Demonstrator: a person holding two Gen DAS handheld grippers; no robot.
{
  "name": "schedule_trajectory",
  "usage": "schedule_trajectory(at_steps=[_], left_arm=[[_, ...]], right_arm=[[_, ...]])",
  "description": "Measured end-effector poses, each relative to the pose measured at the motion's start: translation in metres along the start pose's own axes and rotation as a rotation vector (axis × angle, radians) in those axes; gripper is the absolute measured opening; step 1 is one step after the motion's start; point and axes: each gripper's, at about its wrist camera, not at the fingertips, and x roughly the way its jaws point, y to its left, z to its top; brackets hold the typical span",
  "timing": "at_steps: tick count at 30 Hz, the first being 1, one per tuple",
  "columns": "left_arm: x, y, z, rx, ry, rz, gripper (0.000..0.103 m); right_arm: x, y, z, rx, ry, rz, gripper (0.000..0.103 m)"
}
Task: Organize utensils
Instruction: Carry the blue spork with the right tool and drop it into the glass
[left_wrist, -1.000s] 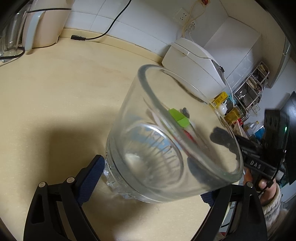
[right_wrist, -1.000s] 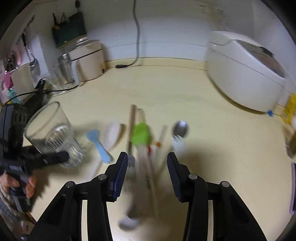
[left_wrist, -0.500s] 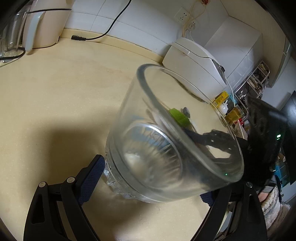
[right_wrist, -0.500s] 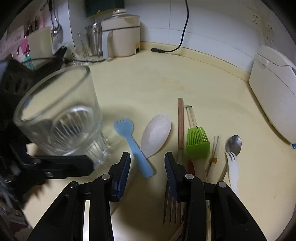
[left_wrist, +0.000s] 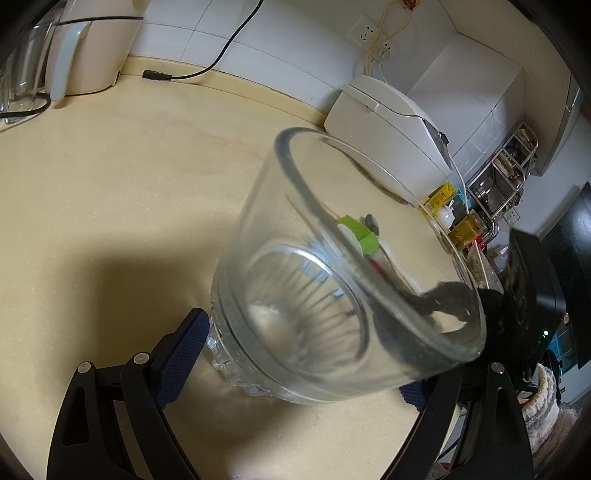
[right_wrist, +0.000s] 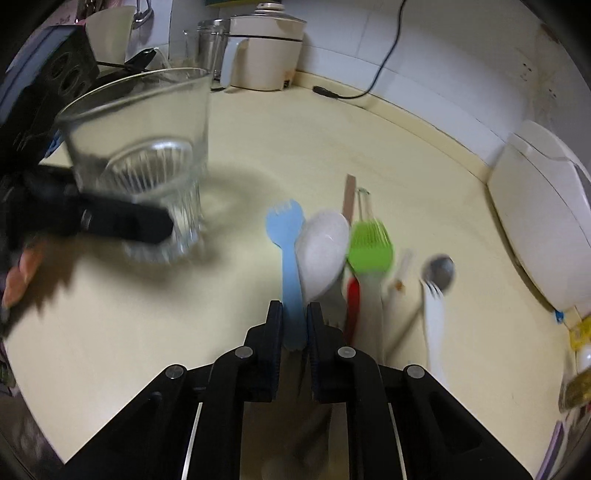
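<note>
Now | right gripper (right_wrist: 295, 325): jaws just closed, blue fork (right_wrist: 290, 266) pinched by its handle | fork flat on counter (right_wrist: 332, 147), leftmost in the utensil row beside white spoon (right_wrist: 323, 251) | left gripper (left_wrist: 295, 360): glass tumbler (left_wrist: 332, 280) clamped at base, tilted.

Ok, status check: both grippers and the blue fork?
Right gripper just closed on blue fork handle. Left gripper clamps empty glass, tilted. White spoon crowds fork's right side.
</note>
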Motion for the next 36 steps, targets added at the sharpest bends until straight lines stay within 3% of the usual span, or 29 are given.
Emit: schedule_trajectory(at_steps=[8,13,17,19,24,32,36], left_arm=[[0.0,0.0,0.0,0.0,0.0,0.0,0.093],[0.0,0.0,0.0,0.0,0.0,0.0,0.093],[0.0,0.0,0.0,0.0,0.0,0.0,0.093],[0.0,0.0,0.0,0.0,0.0,-0.001,0.093],[0.0,0.0,0.0,-0.002,0.0,-0.003,0.093],[0.0,0.0,0.0,-0.002,0.0,-0.003,0.093],[0.0,0.0,0.0,-0.002,-0.001,-0.003,0.093]], right_arm=[[-0.026,-0.007,-0.031,0.027,0.025,0.054,0.013],[-0.054,-0.041,-0.042,0.264,-0.086,0.194,0.013],[-0.068,-0.071,-0.049,0.38,-0.132,0.073,0.018],[-0.067,-0.074,-0.046,0.378,-0.116,0.06,0.018],[-0.06,-0.063,-0.039,0.343,-0.103,0.149,0.018],[-0.026,-0.044,0.002,0.307,-0.095,0.216,0.019],[0.002,-0.035,0.016,0.281,-0.043,0.191,0.018]])
